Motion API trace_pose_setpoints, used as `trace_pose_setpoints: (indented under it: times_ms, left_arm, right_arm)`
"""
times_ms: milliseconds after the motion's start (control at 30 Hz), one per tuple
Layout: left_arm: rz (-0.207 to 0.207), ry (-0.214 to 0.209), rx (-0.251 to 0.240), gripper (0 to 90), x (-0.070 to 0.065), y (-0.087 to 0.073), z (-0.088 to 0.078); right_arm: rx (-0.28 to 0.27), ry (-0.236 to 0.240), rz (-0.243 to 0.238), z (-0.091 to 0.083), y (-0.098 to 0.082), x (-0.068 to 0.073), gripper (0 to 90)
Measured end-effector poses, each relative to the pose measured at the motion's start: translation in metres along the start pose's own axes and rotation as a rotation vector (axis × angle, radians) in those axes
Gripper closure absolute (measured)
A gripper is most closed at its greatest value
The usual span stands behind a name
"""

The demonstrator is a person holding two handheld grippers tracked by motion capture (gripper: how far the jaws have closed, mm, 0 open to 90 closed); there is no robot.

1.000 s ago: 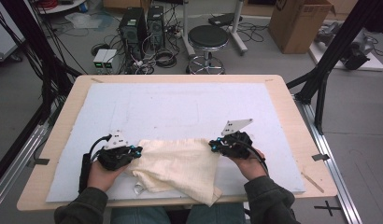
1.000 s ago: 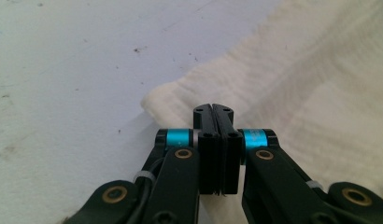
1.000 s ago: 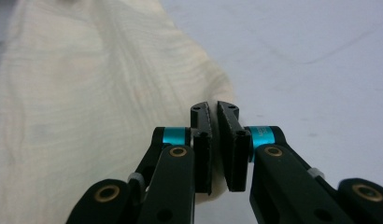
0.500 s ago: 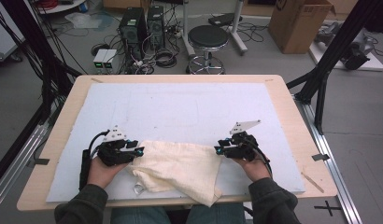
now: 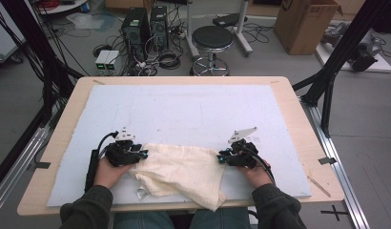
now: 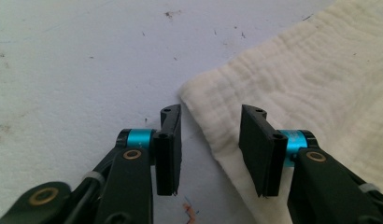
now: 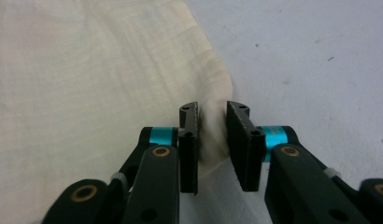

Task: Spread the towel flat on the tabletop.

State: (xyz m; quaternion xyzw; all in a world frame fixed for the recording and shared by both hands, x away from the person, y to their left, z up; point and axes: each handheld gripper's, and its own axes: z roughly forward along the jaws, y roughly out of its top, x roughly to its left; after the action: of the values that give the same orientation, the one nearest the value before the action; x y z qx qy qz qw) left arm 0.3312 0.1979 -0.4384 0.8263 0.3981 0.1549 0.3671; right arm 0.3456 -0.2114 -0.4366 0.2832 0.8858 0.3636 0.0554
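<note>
Cloth (image 5: 181,171) edge sits between both open grippers.

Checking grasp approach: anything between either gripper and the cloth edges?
Nothing visible. The left gripper straddles the cloth's edge, jaws apart. The right gripper has the opposite edge between its jaws, which have just been closing.

A crumpled cream cotton cloth (image 5: 181,171) lies on the pale blue table mat (image 5: 184,109), the left gripper (image 5: 136,155) and right gripper (image 5: 225,157) at the cloth's two ends.
</note>
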Motion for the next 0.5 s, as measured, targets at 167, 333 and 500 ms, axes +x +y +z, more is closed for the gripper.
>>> trace_pose_setpoints:
  times_ms: [167,333,500]
  left_arm:
    - [0.017,-0.008,-0.007,72.4,-0.003,0.003,0.003]
    - [0.041,-0.025,-0.015,86.7,-0.007,0.006,0.003]
    - [0.017,-0.023,-0.074,87.2,-0.003,0.012,-0.004]
  right_arm:
    - [0.001,0.022,-0.011,0.001,0.001,-0.001,81.7]
    - [0.003,0.029,-0.029,0.000,0.005,-0.003,83.4]
    - [-0.015,0.025,-0.038,-0.007,0.012,-0.008,83.7]
